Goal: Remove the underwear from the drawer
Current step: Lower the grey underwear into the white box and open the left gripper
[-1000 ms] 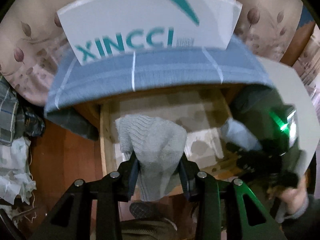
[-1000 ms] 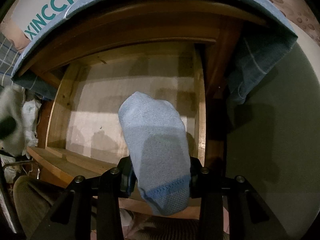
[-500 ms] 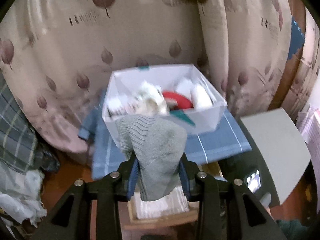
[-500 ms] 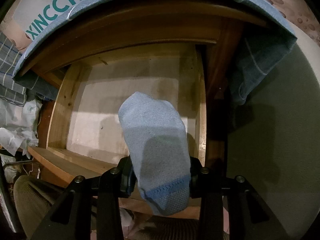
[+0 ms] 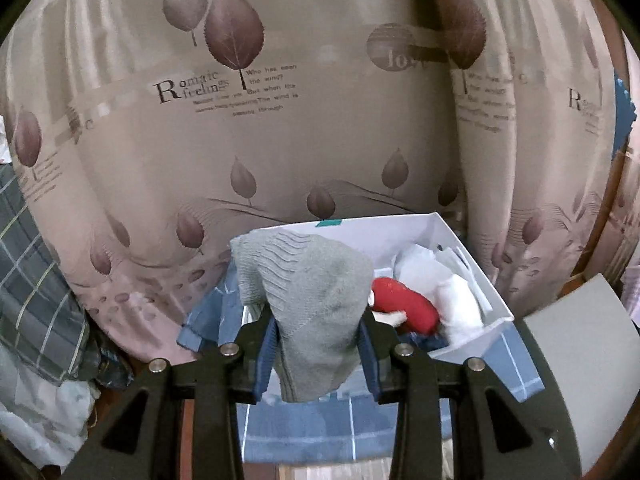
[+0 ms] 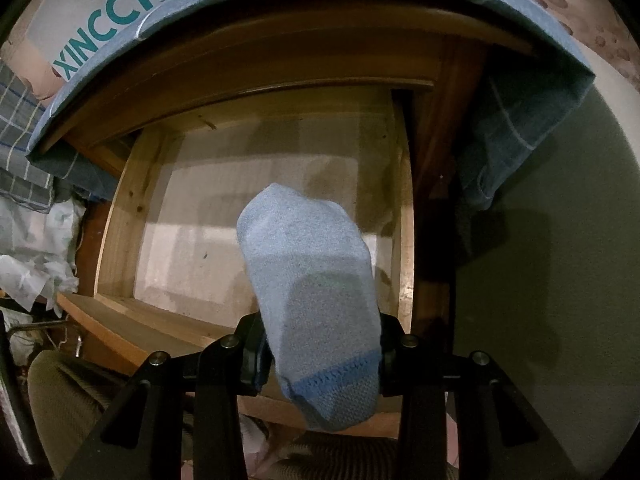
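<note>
In the left wrist view, the left gripper (image 5: 318, 344) sits at the bottom centre, its jaws closed on a grey knitted sock (image 5: 308, 300) that stands up between them and flops toward the upper left. Behind it, at centre right, a white shoebox (image 5: 472, 264) rests on a blue checked cloth (image 5: 320, 428) and holds a red item (image 5: 404, 308) and white pieces. A leaf-printed curtain (image 5: 280, 120) fills the upper frame.

In the right wrist view, the right gripper (image 6: 320, 360) grips a light blue sock (image 6: 312, 288) between its jaws at the lower centre; the sock's toe rises over the open wooden drawer (image 6: 120, 216), whose pale floor spreads across the middle.
</note>
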`<action>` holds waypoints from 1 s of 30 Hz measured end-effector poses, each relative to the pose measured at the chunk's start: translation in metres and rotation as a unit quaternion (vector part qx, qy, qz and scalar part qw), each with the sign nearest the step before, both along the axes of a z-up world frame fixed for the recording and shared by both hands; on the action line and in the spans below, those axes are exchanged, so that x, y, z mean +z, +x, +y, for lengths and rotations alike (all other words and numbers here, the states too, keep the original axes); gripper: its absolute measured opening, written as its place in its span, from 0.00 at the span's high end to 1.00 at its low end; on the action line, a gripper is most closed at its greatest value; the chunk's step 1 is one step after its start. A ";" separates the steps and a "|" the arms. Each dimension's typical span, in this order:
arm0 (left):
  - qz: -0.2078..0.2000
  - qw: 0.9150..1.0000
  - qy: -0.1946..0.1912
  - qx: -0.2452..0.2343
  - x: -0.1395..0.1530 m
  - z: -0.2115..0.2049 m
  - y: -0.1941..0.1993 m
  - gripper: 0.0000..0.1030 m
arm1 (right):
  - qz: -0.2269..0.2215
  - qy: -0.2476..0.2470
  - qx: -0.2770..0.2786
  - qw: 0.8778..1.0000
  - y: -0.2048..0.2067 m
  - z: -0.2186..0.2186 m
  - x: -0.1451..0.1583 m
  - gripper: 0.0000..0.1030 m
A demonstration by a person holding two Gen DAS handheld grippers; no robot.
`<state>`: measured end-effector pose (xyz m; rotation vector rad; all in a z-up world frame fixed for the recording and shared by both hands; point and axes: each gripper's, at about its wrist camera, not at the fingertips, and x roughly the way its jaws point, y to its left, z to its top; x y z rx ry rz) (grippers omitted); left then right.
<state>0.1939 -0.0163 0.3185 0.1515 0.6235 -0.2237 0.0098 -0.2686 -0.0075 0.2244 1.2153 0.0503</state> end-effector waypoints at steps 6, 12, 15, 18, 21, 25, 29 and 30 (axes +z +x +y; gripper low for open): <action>-0.002 1.000 0.004 0.004 -0.017 -0.011 0.032 0.64 | -0.001 0.003 0.003 1.000 -0.001 -0.001 0.000 0.65; 0.018 1.000 0.003 0.009 -0.046 -0.022 0.060 0.64 | -0.003 0.010 0.004 1.000 -0.002 -0.003 0.000 0.65; 0.030 0.999 0.007 0.022 -0.061 -0.024 0.074 0.64 | -0.001 0.012 0.006 1.000 -0.001 -0.001 -0.001 0.65; 0.055 0.998 0.006 0.026 -0.077 -0.025 0.086 0.63 | -0.001 0.015 0.007 1.000 -0.001 -0.001 0.000 0.65; 0.061 0.998 0.012 0.029 -0.089 -0.026 0.091 0.61 | 0.000 0.016 0.008 1.000 0.000 -0.002 0.000 0.65; 0.059 0.998 0.025 0.026 -0.091 -0.030 0.091 0.58 | -0.001 0.018 0.010 1.000 -0.001 -0.001 0.000 0.65; 0.068 0.997 0.023 0.031 -0.093 -0.029 0.095 0.54 | -0.001 0.017 0.010 1.000 -0.001 -0.001 0.000 0.65; 0.072 0.997 0.019 0.034 -0.094 -0.028 0.096 0.53 | -0.001 0.016 0.010 1.000 0.000 0.000 0.000 0.65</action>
